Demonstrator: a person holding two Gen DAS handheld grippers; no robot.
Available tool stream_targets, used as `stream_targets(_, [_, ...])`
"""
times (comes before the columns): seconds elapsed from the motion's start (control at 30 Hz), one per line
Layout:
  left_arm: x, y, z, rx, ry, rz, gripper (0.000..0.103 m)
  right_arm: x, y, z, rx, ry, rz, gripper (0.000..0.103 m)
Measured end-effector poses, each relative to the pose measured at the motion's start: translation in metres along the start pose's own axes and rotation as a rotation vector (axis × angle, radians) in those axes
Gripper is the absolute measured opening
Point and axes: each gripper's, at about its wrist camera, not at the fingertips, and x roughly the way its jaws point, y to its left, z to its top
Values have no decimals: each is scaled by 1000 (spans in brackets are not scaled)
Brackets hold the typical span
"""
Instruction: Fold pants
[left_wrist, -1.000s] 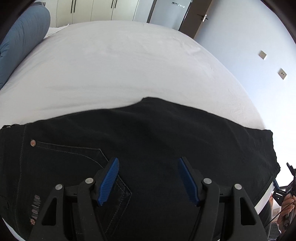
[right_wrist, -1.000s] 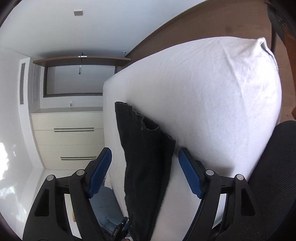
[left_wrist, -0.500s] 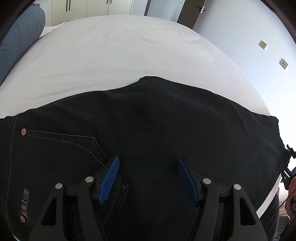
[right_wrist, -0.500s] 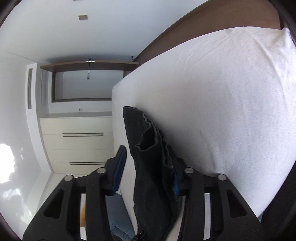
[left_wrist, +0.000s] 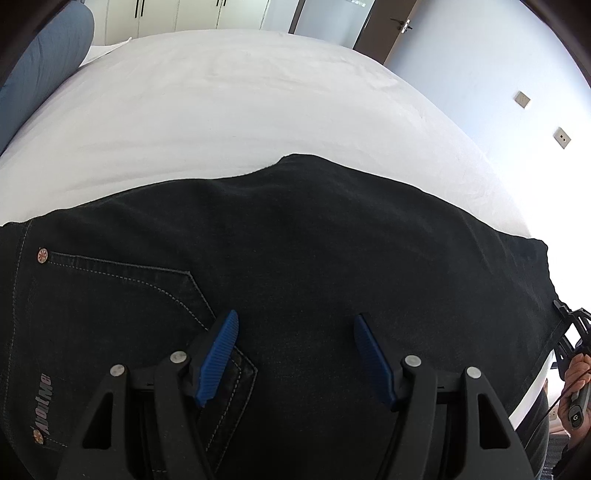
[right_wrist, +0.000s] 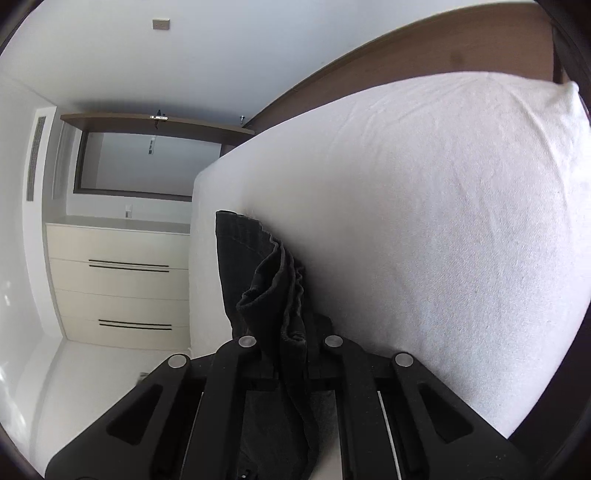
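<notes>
Black pants lie flat across the near edge of a white bed, back pocket and waist at the left, leg ends at the right. My left gripper is open, its blue pads just above the fabric near the pocket. In the right wrist view my right gripper is shut on the bunched leg end of the pants at the bed's edge. That gripper and the hand holding it show at the right edge of the left wrist view.
A blue pillow lies at the bed's far left. White wardrobes and a door stand beyond the bed. Cream drawers and a wooden headboard show in the right wrist view. A wall with sockets is at the right.
My right gripper moved onto the leg ends and closed on them. My left gripper shifted slightly over the pants and stayed open.
</notes>
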Motion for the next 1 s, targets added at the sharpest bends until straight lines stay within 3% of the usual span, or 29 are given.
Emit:
stream_targets(0.07, [-3, 9, 0, -13, -3, -14, 67, 0, 21, -4, -105, -13, -56, 6])
stream_targets(0.2, [-8, 13, 1, -32, -7, -34, 67, -2, 90, -41, -459, 5, -126, 5])
stream_targets(0.3, [-9, 16, 1, -39, -11, -42, 67, 19, 148, -122, -897, 107, -164, 5])
stream_targets(0.4, [-10, 19, 0, -45, -13, -47, 67, 60, 152, -213, -1314, 259, -307, 5])
stream_targets(0.47, [-11, 21, 0, -44, -10, -51, 67, 77, 133, -236, -1351, 330, -356, 5])
stream_targets(0.63, [-17, 13, 6, -40, 5, -21, 71, 78, 121, -236, -1376, 311, -350, 5])
stream_targets(0.7, [-23, 0, 11, -53, 16, -71, 78, 65, 117, -240, -1385, 297, -344, 5])
stream_targets(0.77, [-26, -17, 13, -49, 19, -123, 93, 68, 119, -240, -1384, 277, -343, 5])
stream_targets(0.83, [-21, -29, 15, -73, 51, -199, 101, 52, 120, -246, -1388, 247, -333, 5])
stream_targets(0.9, [-9, -38, 17, -143, 110, -321, 101, 45, 128, -253, -1426, 209, -316, 6])
stream_targets(1.0, [5, -43, 21, -251, 168, -417, 102, 26, 140, -270, -1501, 152, -289, 6])
